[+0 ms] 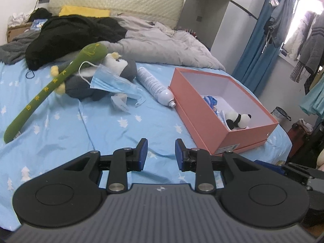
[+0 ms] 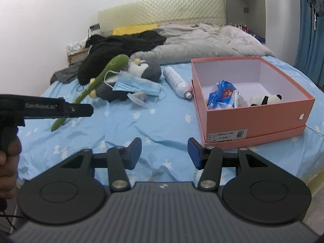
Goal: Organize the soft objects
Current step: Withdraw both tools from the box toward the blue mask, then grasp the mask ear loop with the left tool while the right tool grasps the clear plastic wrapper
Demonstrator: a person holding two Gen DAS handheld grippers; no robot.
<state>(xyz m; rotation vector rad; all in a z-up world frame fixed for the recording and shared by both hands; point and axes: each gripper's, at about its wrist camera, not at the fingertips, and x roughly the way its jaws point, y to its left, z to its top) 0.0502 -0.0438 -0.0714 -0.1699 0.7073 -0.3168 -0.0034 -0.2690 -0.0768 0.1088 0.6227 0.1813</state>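
The left gripper point(image 1: 161, 151) holds its two blue-padded fingers point(image 1: 142, 154) a narrow gap apart, with nothing between them, above the near part of the bed sheet point(image 1: 121, 129). The right gripper point(image 2: 164, 152) has its blue pads point(image 2: 134, 151) spread somewhat wider, also empty, over the same sheet. Both have matte black linkages with round steel pins on a ribbed grey body.

The sheet is light blue cotton printed with small white shapes, wrinkled into soft folds. To the right sits a rectangular salmon-pink cardboard box point(image 1: 202, 109), open, with smooth white inner walls and a printed label on its near end. Inside lie a small black-and-white panda plush point(image 1: 239, 119) and a crinkled blue plastic packet point(image 2: 221, 94), the packet left of the panda.

Just left of the box lies a white cylindrical spray can point(image 1: 155, 86) on its side, nozzle toward the near side. Farther left, a pleated blue face mask point(image 1: 113, 84) drapes over a fuzzy grey-and-white penguin plush point(image 1: 121, 68). A long green plush stick point(image 1: 46, 89) with yellow lettering leans across the penguin, its thin end reaching the near left.

Beyond them a black garment point(image 1: 66, 38) and a rumpled grey duvet point(image 1: 162, 46) are heaped before a quilted cream headboard point(image 1: 117, 2).

In the right wrist view, a hand point(image 2: 8, 158) at the left edge grips the handle of the left gripper.
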